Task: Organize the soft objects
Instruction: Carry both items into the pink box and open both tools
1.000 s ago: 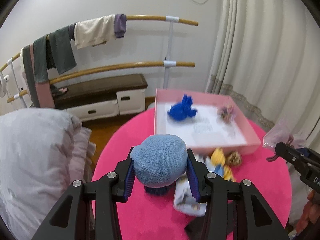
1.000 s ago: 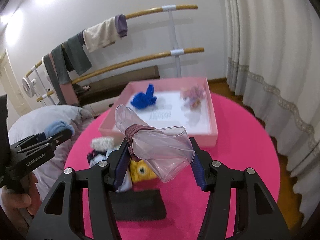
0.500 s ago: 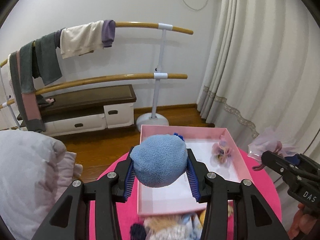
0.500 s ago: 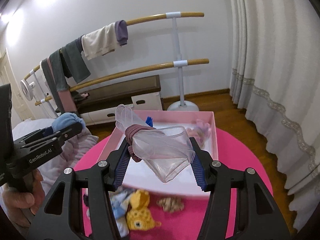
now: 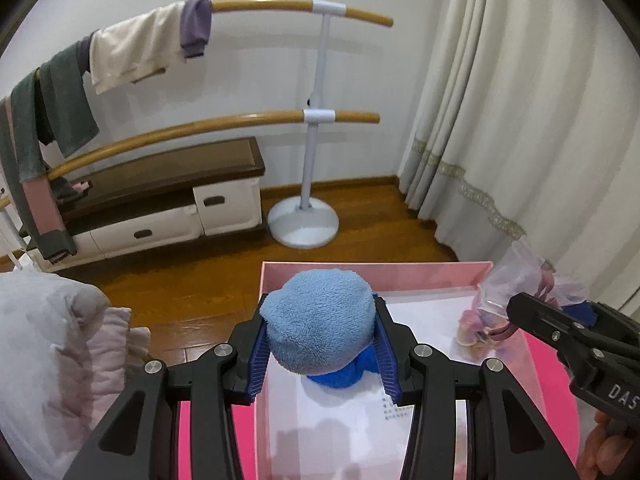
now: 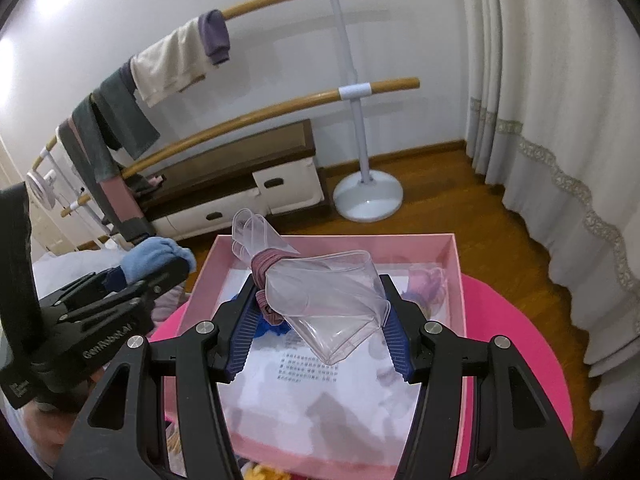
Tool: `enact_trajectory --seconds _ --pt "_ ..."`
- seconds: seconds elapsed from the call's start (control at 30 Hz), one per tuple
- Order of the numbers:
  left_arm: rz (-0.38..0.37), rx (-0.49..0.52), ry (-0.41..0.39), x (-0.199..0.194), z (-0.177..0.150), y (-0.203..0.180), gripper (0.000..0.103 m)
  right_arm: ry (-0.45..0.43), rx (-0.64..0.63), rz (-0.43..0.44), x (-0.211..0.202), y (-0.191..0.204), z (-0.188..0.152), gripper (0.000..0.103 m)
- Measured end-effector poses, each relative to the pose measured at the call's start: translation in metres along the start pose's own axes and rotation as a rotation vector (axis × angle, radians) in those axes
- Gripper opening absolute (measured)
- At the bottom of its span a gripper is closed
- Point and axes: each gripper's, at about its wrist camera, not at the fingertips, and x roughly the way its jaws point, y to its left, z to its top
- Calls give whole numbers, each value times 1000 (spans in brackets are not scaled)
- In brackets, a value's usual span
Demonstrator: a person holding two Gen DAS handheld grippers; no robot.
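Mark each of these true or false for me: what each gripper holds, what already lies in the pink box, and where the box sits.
1. The left gripper is shut on a light blue fleece item. True.
2. The right gripper is empty. False: it is shut on a clear plastic bag tied with a mauve scrunchie.
3. The pink box is empty. False: a dark blue item and a small pinkish item lie in it.
4. The box sits on a bright pink table. True.
5. Both grippers are over the box. True.
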Motion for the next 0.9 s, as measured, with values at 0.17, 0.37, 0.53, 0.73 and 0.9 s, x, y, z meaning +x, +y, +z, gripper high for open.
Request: enact_trajectory --seconds 0.17,0.37,0.53,0.73,0.9 --pt "2 7 42 51 30 -8 43 53 15 -15 33 -9 4 53" --pt "8 4 88 101 55 -9 43 82 63 -2 58 -17 4 51" --pt "9 41 129 133 65 -16 47 105 69 -13 70 -19 1 52" --pt "51 40 84 130 69 -19 103 65 64 -31 55 -15 -1 92" --pt "64 34 67 121 75 -20 103 34 100 -28 37 -20 -4 103"
